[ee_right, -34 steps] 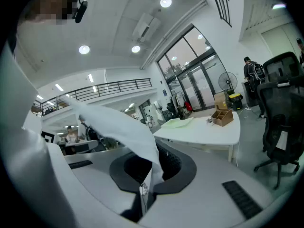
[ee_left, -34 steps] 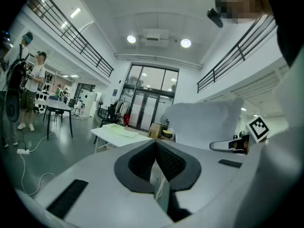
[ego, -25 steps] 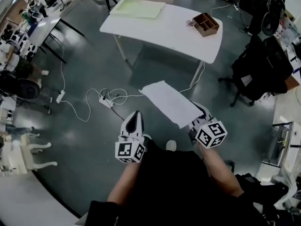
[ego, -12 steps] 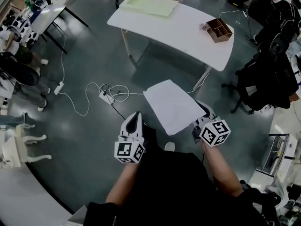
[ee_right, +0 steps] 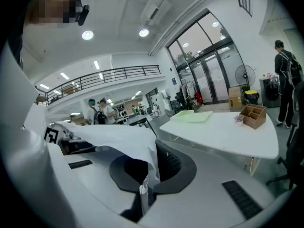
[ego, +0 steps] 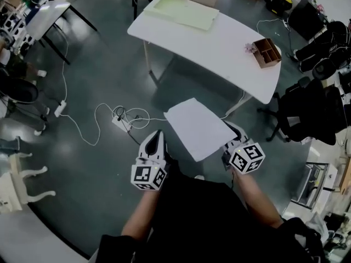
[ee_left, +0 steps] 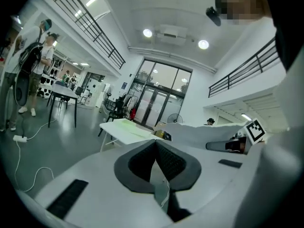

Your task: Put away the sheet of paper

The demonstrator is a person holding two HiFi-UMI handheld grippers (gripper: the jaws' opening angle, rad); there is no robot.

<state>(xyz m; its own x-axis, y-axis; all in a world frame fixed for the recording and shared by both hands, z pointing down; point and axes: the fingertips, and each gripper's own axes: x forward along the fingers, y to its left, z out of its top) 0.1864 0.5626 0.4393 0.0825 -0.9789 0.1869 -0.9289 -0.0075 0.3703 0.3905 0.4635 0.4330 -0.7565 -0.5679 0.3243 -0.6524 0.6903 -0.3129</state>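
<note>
The white sheet of paper [ego: 196,128] hangs in the air over the floor, short of the white table [ego: 219,45]. My right gripper [ego: 227,128] is shut on the sheet's right edge; in the right gripper view the paper [ee_right: 114,137] drapes left from the jaws of the right gripper [ee_right: 151,151]. My left gripper [ego: 158,135] is apart from the sheet on its left, shut with nothing in it, pads together in the left gripper view [ee_left: 156,144]. A flat green folder [ego: 186,11] lies at the table's far end and a wooden organiser box [ego: 267,52] at its right end.
A power strip with white cables [ego: 122,120] lies on the floor left of the paper. Black chairs [ego: 307,114] stand to the right, another table [ego: 44,12] at the far left. People stand at the left [ee_left: 28,65] and by the table's right end [ee_right: 287,80].
Both grippers and the paper have moved forward toward the white table, which now lies closer. The sheet stays in the right gripper and has flattened out; the left gripper stays shut.
</note>
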